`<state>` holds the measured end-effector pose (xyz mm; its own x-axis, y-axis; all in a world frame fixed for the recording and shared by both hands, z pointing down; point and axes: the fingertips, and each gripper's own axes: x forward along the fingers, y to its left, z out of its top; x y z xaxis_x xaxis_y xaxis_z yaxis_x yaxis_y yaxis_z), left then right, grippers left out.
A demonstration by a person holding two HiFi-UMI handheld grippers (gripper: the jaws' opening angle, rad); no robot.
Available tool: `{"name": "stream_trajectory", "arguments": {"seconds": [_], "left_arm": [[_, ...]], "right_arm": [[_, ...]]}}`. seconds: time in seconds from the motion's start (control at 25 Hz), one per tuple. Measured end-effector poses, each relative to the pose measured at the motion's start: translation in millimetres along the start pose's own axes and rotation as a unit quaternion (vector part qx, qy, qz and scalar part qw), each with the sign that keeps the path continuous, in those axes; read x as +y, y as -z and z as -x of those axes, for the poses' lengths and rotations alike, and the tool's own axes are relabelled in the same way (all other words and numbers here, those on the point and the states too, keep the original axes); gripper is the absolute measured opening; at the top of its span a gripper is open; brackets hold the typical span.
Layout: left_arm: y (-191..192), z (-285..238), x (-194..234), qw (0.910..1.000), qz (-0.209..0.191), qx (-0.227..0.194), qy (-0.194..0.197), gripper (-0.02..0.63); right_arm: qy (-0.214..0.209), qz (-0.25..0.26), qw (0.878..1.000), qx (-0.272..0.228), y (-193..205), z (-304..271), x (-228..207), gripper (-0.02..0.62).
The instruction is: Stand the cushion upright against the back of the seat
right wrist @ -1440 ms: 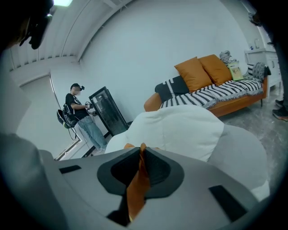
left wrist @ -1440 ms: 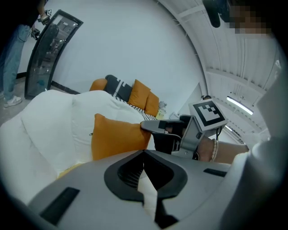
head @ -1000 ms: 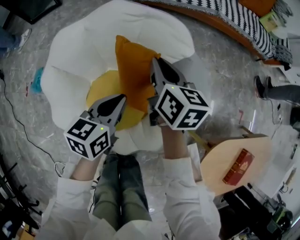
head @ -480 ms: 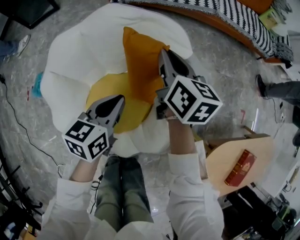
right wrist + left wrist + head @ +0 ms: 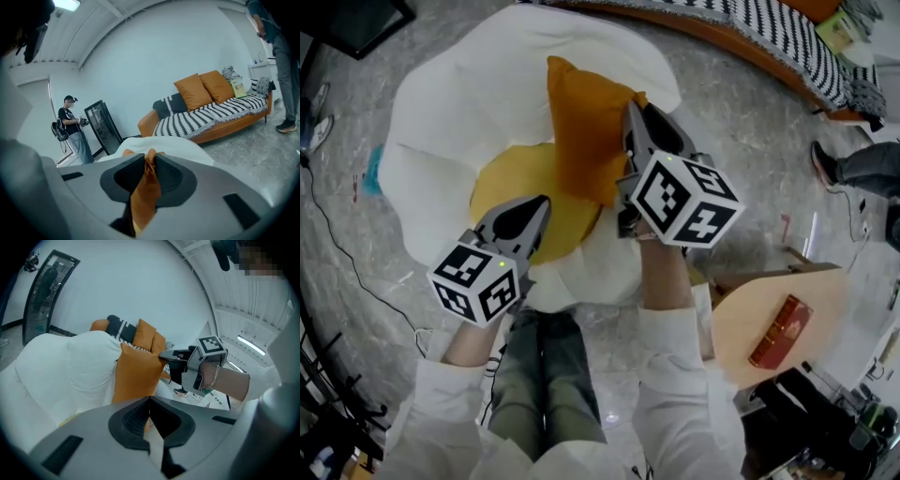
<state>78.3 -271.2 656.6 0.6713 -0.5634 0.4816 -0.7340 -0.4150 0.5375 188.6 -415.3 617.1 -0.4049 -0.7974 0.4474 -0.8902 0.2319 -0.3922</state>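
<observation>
An orange cushion [image 5: 586, 127] stands on edge on a yellow seat pad [image 5: 511, 183], leaning toward the back of a white puffy seat [image 5: 487, 84]. My right gripper [image 5: 630, 114] pinches the cushion's right edge. In the right gripper view the orange fabric [image 5: 145, 192] sits between the pads of that gripper [image 5: 149, 157], whose jaws are opening. My left gripper [image 5: 541, 202] hovers low over the yellow pad with its jaws shut and nothing in them. From the left gripper view [image 5: 150, 399] the cushion [image 5: 136, 376] rises upright beside the white seat back [image 5: 70, 371].
A round wooden side table [image 5: 741, 347] with a red book [image 5: 778, 333] stands at the right. A striped sofa [image 5: 769, 33] with orange pillows [image 5: 206, 89] lies beyond. One person [image 5: 72, 126] stands far off, another's leg [image 5: 858, 173] is at the right. A black cable [image 5: 347, 253] trails left.
My right gripper has carried the orange cushion farther toward the seat back, and the cushion stands a little more upright. The left gripper has stayed in place.
</observation>
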Motion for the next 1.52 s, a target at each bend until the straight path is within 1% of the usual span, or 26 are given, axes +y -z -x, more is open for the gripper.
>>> {"name": "stream_trajectory", "arguments": {"seconds": [0.2, 0.48, 0.6, 0.68, 0.84, 1.04, 1.16, 1.32, 1.44, 1.52], "left_arm": [[2, 4, -6, 1.0000, 0.000, 0.002, 0.004, 0.006], [2, 14, -10, 1.0000, -0.002, 0.007, 0.005, 0.006], [1, 19, -9, 1.0000, -0.001, 0.003, 0.002, 0.007], [1, 24, -9, 1.0000, 0.000, 0.000, 0.001, 0.006], [-2, 32, -10, 1.0000, -0.001, -0.004, 0.000, 0.007], [-10, 48, -16, 0.9999, -0.007, -0.012, -0.002, 0.006], [-18, 61, -27, 0.9998, -0.014, -0.016, -0.001, 0.006], [-33, 82, -45, 0.9995, -0.028, -0.016, 0.000, 0.006], [-46, 102, -62, 0.9989, -0.044, -0.017, 0.005, 0.007], [-56, 115, -77, 0.9977, -0.065, -0.016, 0.010, 0.006]], "right_arm": [[0.012, -0.006, 1.000, 0.004, 0, 6, 0, 0.090], [0.031, -0.018, 0.999, 0.014, 2, 12, -4, 0.119], [0.044, -0.020, 0.999, 0.011, 0, 16, -6, 0.137], [0.053, -0.020, 0.998, 0.006, -2, 20, -7, 0.160], [0.059, -0.018, 0.998, -0.002, -7, 28, -3, 0.176], [0.053, -0.008, 0.999, -0.003, -12, 44, 12, 0.176], [0.041, -0.020, 0.999, -0.008, -16, 61, 25, 0.176], [0.041, -0.036, 0.998, -0.020, -23, 90, 42, 0.176], [0.035, -0.027, 0.999, -0.023, -33, 112, 62, 0.176], [0.022, -0.020, 0.999, -0.028, -44, 126, 80, 0.176]]}}
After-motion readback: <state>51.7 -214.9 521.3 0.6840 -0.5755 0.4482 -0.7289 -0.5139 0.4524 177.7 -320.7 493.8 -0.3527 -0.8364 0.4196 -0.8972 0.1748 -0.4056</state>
